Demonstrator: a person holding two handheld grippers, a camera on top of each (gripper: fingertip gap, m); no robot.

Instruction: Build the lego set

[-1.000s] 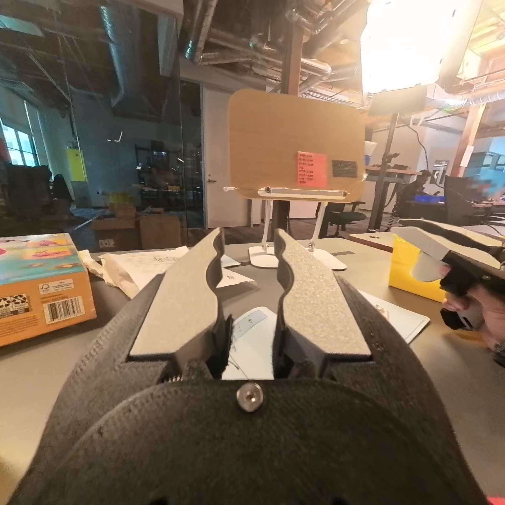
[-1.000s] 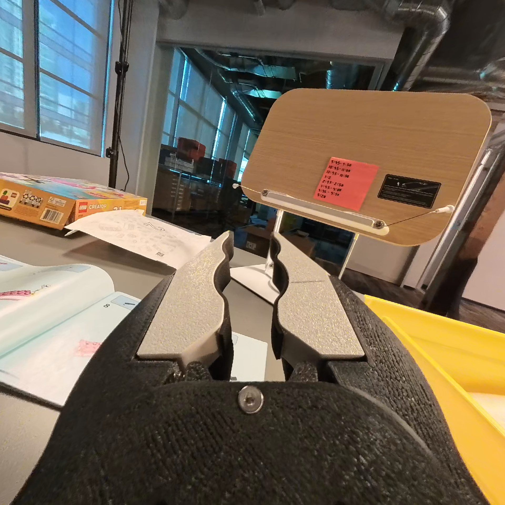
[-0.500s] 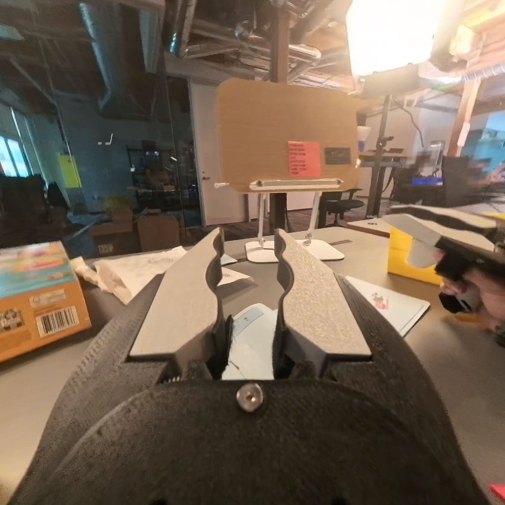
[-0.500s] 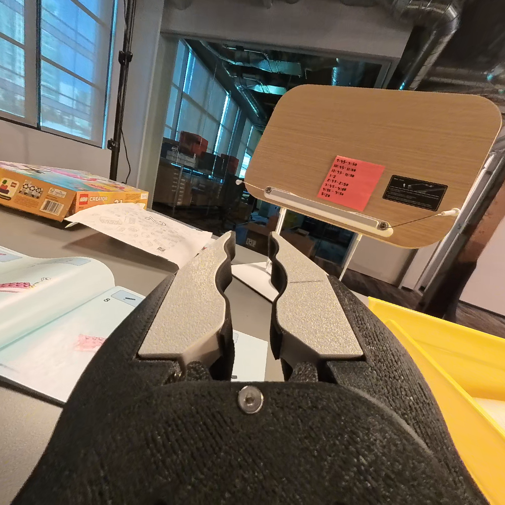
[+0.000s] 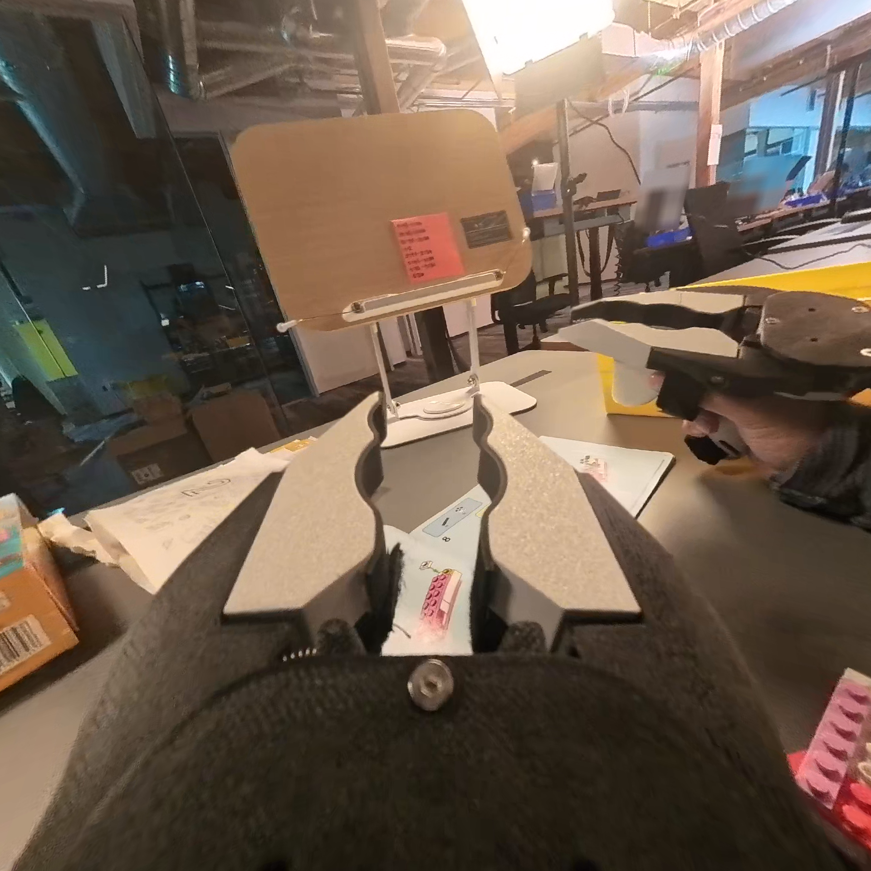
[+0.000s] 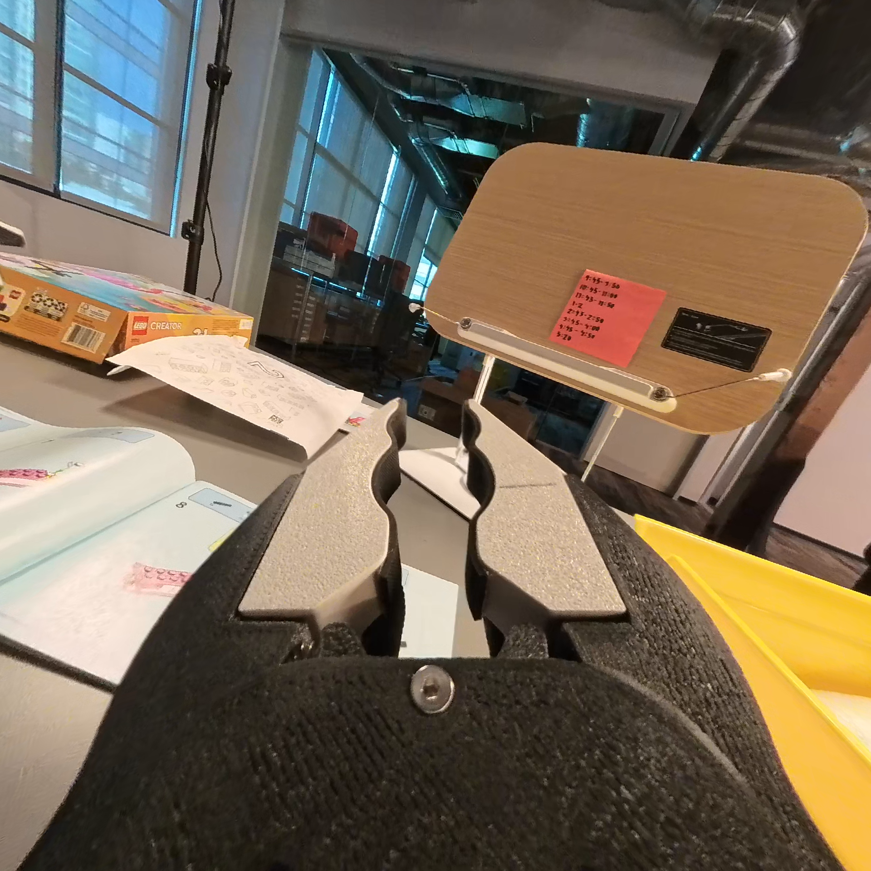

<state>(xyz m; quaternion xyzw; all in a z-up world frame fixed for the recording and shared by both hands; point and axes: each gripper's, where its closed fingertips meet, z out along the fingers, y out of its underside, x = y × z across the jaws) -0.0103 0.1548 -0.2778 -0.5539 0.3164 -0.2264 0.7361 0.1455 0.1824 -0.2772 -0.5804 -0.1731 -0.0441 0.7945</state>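
- Left gripper (image 5: 426, 410): jaws parted with nothing between them, above the open instruction booklet (image 5: 443, 556) at frame centre; bare grey table (image 5: 707, 542) lies to the right.
- Right gripper (image 6: 433, 414): jaws narrowly parted, nothing between them, pointing at the white base of the wooden book stand (image 6: 636, 292).
- Yellow bin (image 6: 754, 636) crowds the lower right.
- The toy box (image 6: 94, 311) is cut off at left.

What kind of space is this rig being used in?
Probably an open-plan office or lab workspace: exposed ceiling ducts, desks and office chairs in the background, glass partitions. The grey table holds a building-brick instruction booklet and wooden book stand.
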